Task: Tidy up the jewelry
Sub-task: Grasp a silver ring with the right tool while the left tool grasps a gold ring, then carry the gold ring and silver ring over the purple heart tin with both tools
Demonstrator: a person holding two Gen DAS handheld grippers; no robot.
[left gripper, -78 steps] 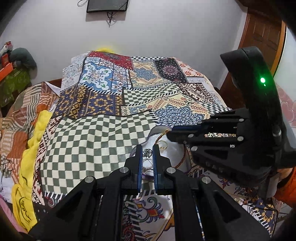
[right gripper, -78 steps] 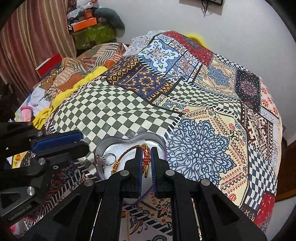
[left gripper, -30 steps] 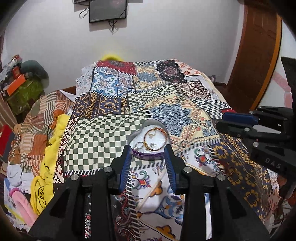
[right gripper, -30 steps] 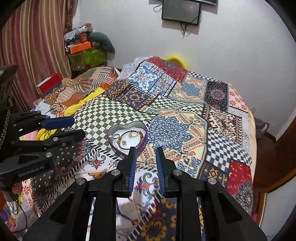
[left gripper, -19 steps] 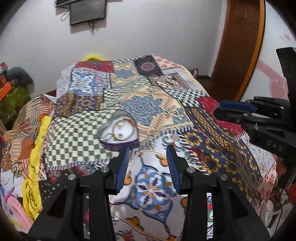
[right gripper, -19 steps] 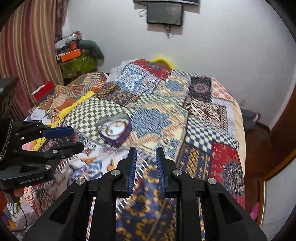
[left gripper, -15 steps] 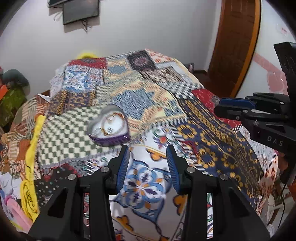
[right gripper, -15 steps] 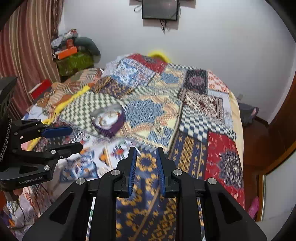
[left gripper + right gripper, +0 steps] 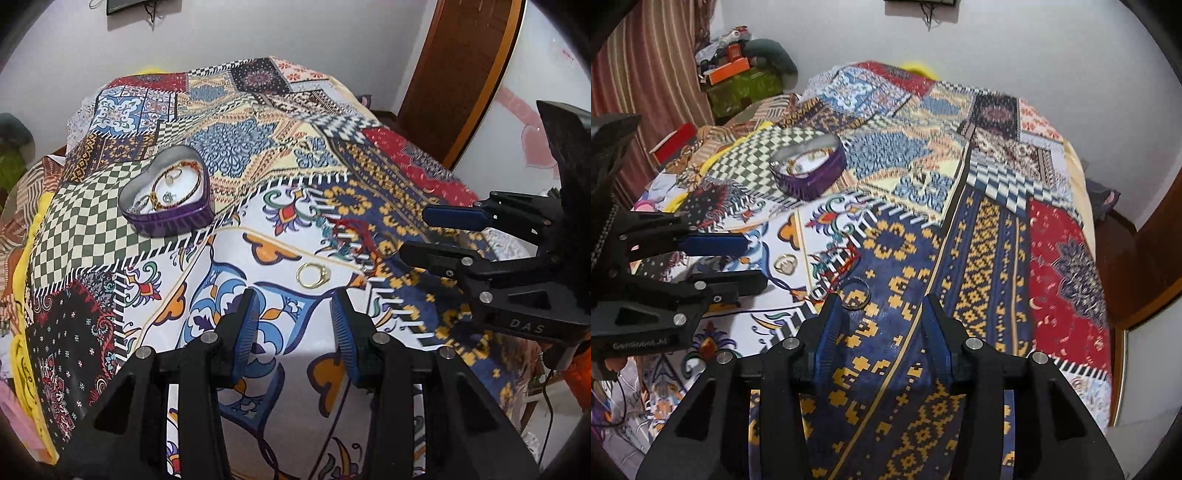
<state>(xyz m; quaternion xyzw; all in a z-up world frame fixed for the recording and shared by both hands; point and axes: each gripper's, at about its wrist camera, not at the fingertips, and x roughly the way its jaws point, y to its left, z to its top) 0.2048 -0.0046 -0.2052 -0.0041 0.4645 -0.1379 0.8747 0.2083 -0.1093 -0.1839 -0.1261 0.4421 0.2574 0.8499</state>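
Left hand-held gripper (image 9: 295, 317): jaws apart, empty, touching nothing. Gold ring (image 9: 312, 275) flat on bed (image 9: 388, 177), just ahead, nearest this hand. Right hand-held gripper (image 9: 879, 317): jaws just opened, empty; silver ring (image 9: 855, 292) just ahead beside left fingertip. Heart-shaped tin (image 9: 168, 197) farther back, left.

Right gripper (image 9: 881, 312) has just been opening its jaws, nothing between them, pointing down at the patchwork bedspread (image 9: 990, 236). A dark ring (image 9: 854, 292) lies just past the left fingertip, with a red thread (image 9: 846, 258) and a gold ring (image 9: 785, 264) further left. The left gripper (image 9: 738, 258) hangs beside those, heart-shaped tin (image 9: 809, 169) behind.
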